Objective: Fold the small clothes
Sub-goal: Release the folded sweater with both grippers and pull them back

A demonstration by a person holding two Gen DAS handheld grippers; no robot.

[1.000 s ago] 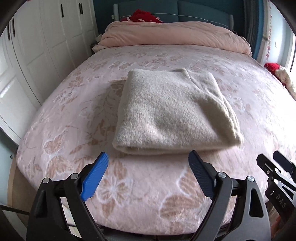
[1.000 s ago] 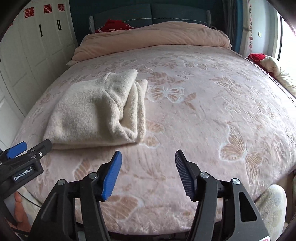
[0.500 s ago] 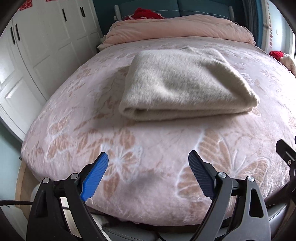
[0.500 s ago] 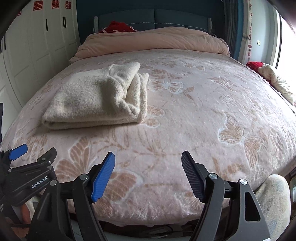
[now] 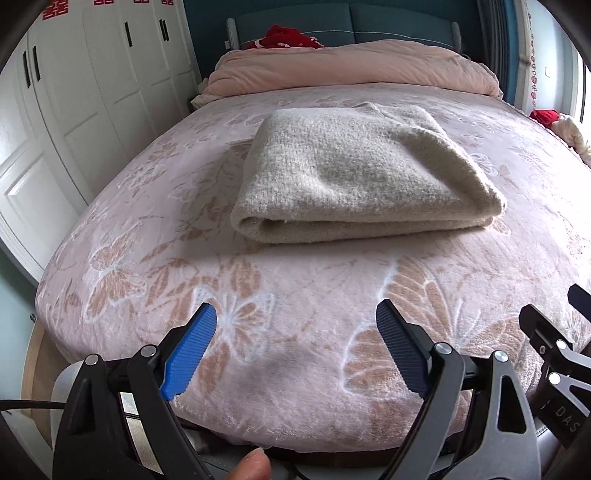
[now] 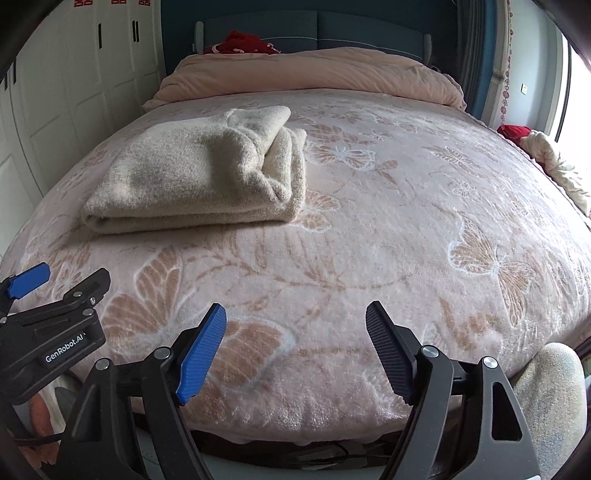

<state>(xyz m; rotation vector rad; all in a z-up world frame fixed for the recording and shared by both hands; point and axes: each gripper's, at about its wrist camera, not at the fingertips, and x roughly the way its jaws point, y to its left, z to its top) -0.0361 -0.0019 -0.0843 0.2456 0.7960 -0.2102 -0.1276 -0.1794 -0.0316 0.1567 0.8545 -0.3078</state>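
A cream knitted garment lies folded into a thick rectangle on the pink butterfly-patterned bed. In the right wrist view the garment sits at the left, its stacked folded edges facing right. My left gripper is open and empty, low at the bed's front edge, well short of the garment. My right gripper is open and empty, also at the front edge, to the right of the garment. The left gripper's body shows at the left of the right wrist view.
A pink duvet is bunched at the head of the bed below a teal headboard. White wardrobe doors line the left wall. Red and cream fabric lies at the bed's right side. A fingertip shows below.
Both grippers have drawn back and dropped toward the bed's front edge, away from the folded garment. Both stay open and empty; the garment has not moved.
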